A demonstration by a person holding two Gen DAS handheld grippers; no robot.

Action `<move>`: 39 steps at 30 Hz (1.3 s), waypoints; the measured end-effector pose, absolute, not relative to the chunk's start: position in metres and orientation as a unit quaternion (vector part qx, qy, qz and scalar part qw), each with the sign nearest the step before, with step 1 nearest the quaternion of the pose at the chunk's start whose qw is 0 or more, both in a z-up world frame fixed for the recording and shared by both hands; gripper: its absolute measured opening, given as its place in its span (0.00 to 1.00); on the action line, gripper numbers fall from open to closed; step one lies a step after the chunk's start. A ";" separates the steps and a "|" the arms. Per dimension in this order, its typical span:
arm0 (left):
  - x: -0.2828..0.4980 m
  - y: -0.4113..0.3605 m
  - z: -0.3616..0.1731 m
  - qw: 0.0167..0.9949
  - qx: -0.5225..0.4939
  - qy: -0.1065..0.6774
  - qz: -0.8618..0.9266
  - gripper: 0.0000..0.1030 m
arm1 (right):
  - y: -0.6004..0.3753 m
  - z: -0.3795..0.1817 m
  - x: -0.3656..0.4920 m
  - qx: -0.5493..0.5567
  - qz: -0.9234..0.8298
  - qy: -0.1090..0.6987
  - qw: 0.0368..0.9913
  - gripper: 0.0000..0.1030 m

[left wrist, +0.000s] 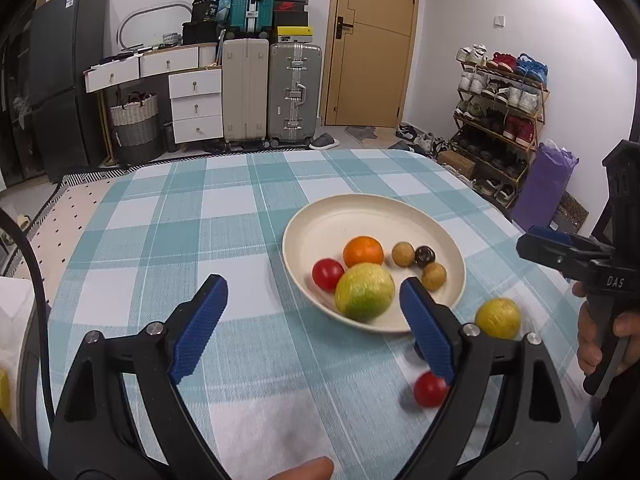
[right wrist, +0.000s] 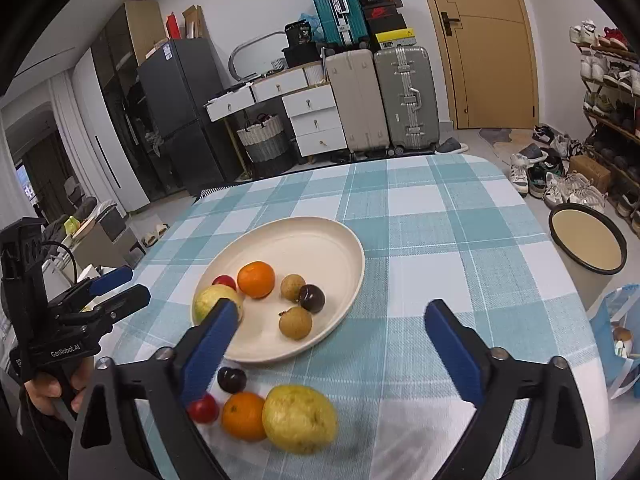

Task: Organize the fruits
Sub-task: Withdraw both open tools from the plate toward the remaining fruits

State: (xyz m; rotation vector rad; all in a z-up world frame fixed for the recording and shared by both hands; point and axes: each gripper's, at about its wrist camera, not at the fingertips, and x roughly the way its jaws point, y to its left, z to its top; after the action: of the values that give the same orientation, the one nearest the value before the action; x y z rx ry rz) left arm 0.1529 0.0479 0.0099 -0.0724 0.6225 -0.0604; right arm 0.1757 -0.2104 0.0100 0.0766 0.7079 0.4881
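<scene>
While both jaws stand apart, empty: loose yellow fruit point(right wrist: 299, 418), orange point(right wrist: 243, 416), tomato point(right wrist: 203, 408) lie just below right gripper point(right wrist: 340, 334), on table near plate point(right wrist: 320, 240); left gripper point(left wrist: 314, 318) farther.

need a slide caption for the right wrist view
Open right hand-held gripper over a checked tablecloth, four loose fruits beside a cream plate already holding six.

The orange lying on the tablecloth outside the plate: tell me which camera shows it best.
The right wrist view. There the orange lies in full sight between a small red fruit and a yellow fruit. The left wrist view does not show it.
</scene>
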 end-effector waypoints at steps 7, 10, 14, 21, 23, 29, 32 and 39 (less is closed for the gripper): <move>0.118 0.040 0.016 0.952 -0.036 0.304 -0.021 0.99 | -0.216 0.009 0.148 0.029 0.248 0.345 0.905 1.00; 0.105 0.034 0.018 0.953 -0.039 0.300 -0.024 0.99 | -0.221 0.005 0.141 0.035 0.242 0.351 0.904 1.00; 0.095 0.023 0.015 0.953 -0.034 0.300 -0.034 0.99 | -0.224 0.001 0.133 0.032 0.238 0.356 0.903 1.00; 0.098 0.004 0.000 0.948 -0.019 0.315 -0.041 0.99 | -0.220 -0.003 0.129 0.020 0.235 0.363 0.901 1.00; 0.102 0.002 -0.006 0.946 -0.021 0.322 -0.045 0.99 | -0.220 -0.004 0.131 0.019 0.234 0.368 0.900 1.00; 0.109 -0.005 -0.021 0.939 -0.018 0.339 -0.054 0.99 | -0.224 -0.014 0.129 0.030 0.231 0.385 0.893 1.00; 0.112 -0.007 -0.027 0.936 -0.019 0.346 -0.054 0.99 | -0.224 -0.022 0.133 0.031 0.223 0.398 0.889 1.00; 0.115 -0.010 -0.034 0.934 -0.018 0.353 -0.058 0.99 | -0.225 -0.038 0.141 0.048 0.210 0.425 0.879 1.00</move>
State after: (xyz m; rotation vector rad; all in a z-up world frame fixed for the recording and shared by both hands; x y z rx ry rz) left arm 0.1153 -0.0097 -0.0339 -0.0366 0.7227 -0.1183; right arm 0.1406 -0.2248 -0.0378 0.1008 0.8869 0.4372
